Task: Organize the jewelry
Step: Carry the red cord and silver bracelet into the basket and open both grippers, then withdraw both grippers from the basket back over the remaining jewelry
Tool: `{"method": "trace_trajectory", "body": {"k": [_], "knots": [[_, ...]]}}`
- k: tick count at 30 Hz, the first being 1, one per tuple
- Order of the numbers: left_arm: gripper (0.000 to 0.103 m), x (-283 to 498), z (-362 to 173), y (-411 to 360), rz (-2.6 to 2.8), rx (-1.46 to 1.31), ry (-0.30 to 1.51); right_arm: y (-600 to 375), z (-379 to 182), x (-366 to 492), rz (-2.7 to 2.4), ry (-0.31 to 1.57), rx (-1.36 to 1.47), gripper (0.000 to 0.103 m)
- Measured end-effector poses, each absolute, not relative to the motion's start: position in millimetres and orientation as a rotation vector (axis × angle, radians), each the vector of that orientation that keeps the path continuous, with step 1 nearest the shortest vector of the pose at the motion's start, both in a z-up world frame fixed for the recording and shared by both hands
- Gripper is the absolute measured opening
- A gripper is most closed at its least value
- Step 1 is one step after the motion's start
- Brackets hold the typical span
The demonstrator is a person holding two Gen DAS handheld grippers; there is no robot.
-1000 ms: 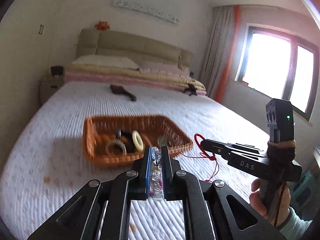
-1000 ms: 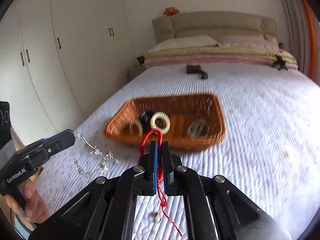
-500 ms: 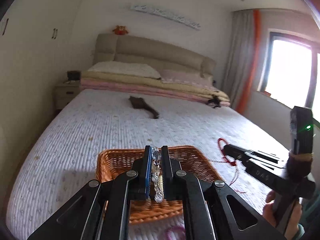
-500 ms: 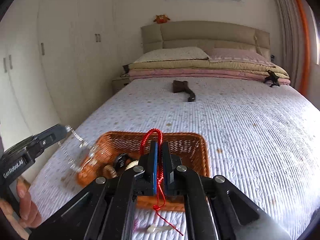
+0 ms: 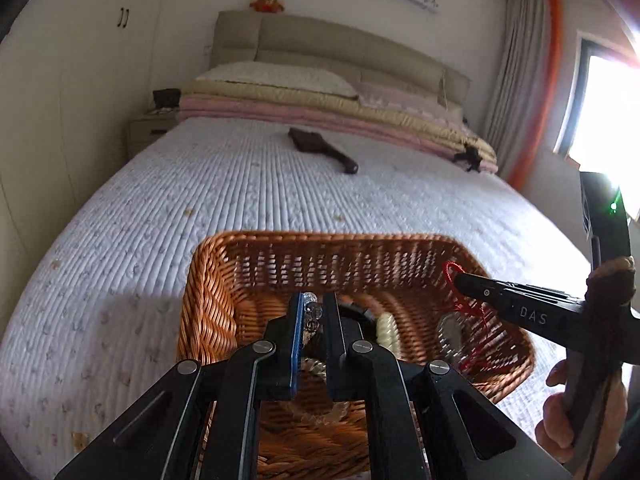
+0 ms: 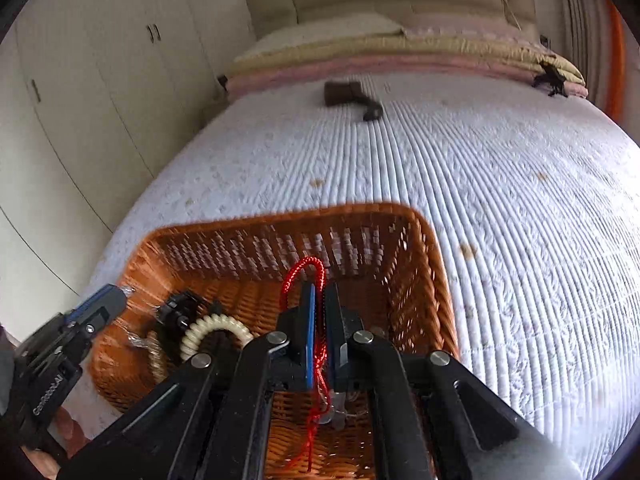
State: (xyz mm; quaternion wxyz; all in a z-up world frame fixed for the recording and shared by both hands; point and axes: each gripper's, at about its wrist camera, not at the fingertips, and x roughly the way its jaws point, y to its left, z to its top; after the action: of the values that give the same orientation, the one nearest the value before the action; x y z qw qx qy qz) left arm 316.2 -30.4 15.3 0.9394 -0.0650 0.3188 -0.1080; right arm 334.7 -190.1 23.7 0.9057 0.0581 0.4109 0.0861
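Over the wicker basket (image 6: pixel 436 280), red cord (image 6: pixel 304 276) and crystal chain (image 5: pixel 311 314) are held clamped at 12 o'clock; release is judged next.

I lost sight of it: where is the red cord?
The red cord is pinched in the right gripper, hanging over the right half of the wicker basket, right of the cream coil band.
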Motion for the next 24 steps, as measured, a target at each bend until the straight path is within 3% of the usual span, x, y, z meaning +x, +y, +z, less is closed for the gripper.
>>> {"method": "trace_trajectory", "body": {"k": [13, 14, 15, 17, 19, 21, 24], "knots": [[0.009, 318.1, 10.3, -28.6, -0.197, -0.131, 0.688, -185.2, 8.7, 343.5, 0.199, 0.909, 0.133, 0.008], [0.01, 318.1, 9.6, -28.0, -0.194, -0.129, 0.691, -185.6, 7.8, 343.7, 0.199, 0.914, 0.135, 0.015], [0.011, 318.0, 9.3, -27.6, -0.185, -0.128, 0.695, -186.5, 7.6, 343.0, 0.199, 0.912, 0.142, 0.032], [0.013, 315.3, 11.8, -29.1, -0.171, -0.102, 0.694, -188.3, 10.6, 336.8, 0.202, 0.884, 0.149, 0.048], [0.021, 310.5, 16.2, -30.4, -0.176, -0.089, 0.696, -188.4, 18.1, 327.6, 0.204, 0.853, 0.134, 0.048], [0.043, 299.7, 25.7, -29.5, -0.181, -0.087, 0.67, -189.2, 27.9, 317.0, 0.197, 0.816, 0.119, 0.048], [0.05, 281.1, 42.5, -26.7, -0.195, -0.078, 0.614, -192.0, 44.3, 300.3, 0.206, 0.769, 0.117, 0.048]]}}
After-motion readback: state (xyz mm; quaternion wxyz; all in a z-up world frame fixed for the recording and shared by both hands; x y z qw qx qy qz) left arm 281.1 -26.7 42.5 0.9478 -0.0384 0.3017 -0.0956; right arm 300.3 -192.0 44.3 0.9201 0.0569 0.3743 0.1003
